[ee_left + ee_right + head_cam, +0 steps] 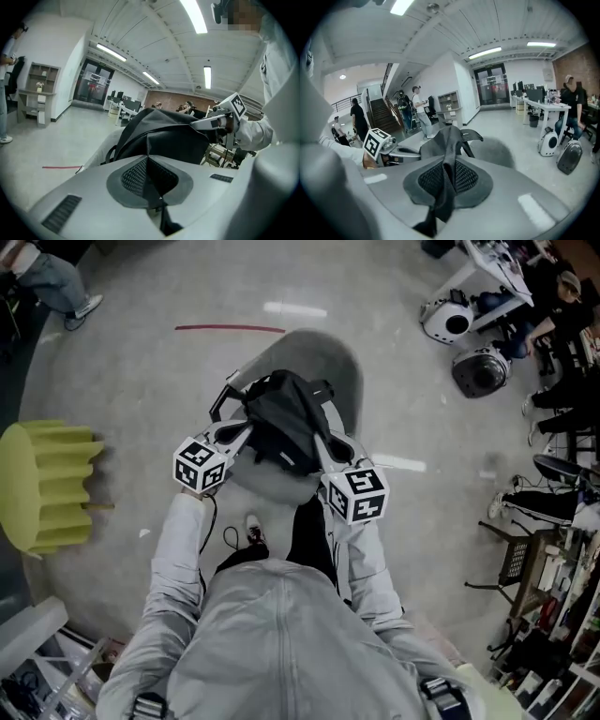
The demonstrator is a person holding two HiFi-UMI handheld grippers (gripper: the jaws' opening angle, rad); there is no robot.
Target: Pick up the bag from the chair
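Grey floor (pixel 141 390) under chair (pixel 336 357), yellow ribbed object (pixel 47 486), red line (pixel 230 329)

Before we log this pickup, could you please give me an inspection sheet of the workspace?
Surface: grey chair on a pale floor.
Job's things: black bag over the chair seat; whether it has left the seat cannot be told.
Clutter: yellow ribbed object at left; round devices at upper right; red line on the floor.
Grippers: left gripper and right gripper each shut on bag fabric.
Cables: thin black cord below the left gripper.
Surroundings: people at the room's edges; shelving at lower right.
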